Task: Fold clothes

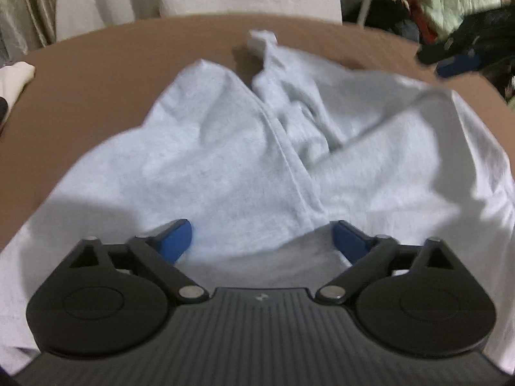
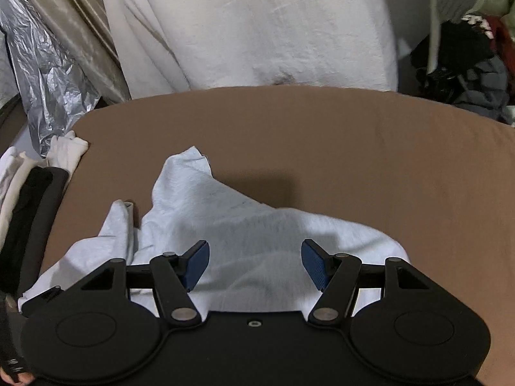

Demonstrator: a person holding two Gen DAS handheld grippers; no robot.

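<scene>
Across the middle of both frames, one pale grey garment (image 1: 244,160) lies crumpled on one brown table (image 1: 96,96); left gripper (image 1: 262,241) and right gripper (image 2: 255,263), two in all, hover over it, jaws spread wide, holding nothing; folding seems barely begun; next, probably, each must pinch an edge and spread it flat.

Crumpled pale-blue garment (image 1: 231,160) on table (image 1: 96,103)

My left gripper's (image 1: 262,241) body hides the near edge of the pale garment (image 1: 225,160), and the frame cuts the cloth on the right. My right gripper (image 1: 457,54) is only a dark blur at the far corner.
</scene>
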